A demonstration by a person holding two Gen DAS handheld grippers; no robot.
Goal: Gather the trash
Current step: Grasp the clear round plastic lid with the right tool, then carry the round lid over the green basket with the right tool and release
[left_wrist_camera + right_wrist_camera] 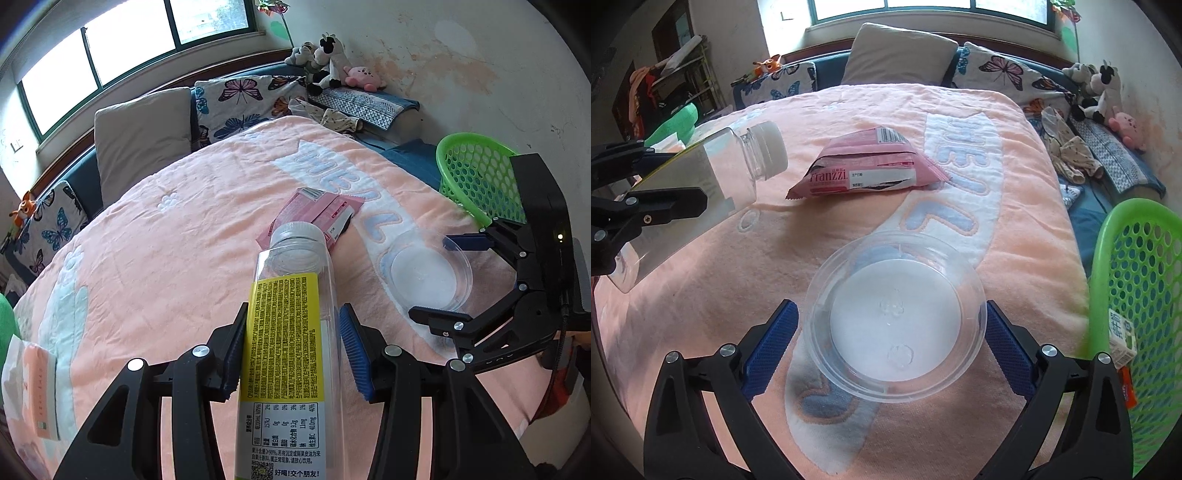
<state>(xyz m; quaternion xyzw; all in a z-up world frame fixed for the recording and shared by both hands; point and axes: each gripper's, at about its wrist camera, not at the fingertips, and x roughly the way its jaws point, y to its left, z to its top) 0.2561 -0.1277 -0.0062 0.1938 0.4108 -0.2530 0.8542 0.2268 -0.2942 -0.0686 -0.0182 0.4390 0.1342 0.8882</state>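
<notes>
My left gripper (291,347) is shut on a clear plastic bottle (291,280) with a yellow label, held tilted above the pink blanket; in the right wrist view this gripper (679,177) and the bottle (738,166) show at the left. A clear round plastic bowl (894,314) lies on the blanket between the blue pads of my right gripper (890,328), which stands open wide, its pads beside the rim without squeezing it. In the left wrist view the right gripper (430,277) straddles the bowl (424,280). A pink snack wrapper (871,166) (314,218) lies beyond the bowl.
A green perforated basket (1137,295) (476,177) stands at the bed's right edge with a small carton (1123,339) inside. A tissue packet (37,391) lies at the blanket's left. Pillows (144,136) and plush toys (328,62) line the far side.
</notes>
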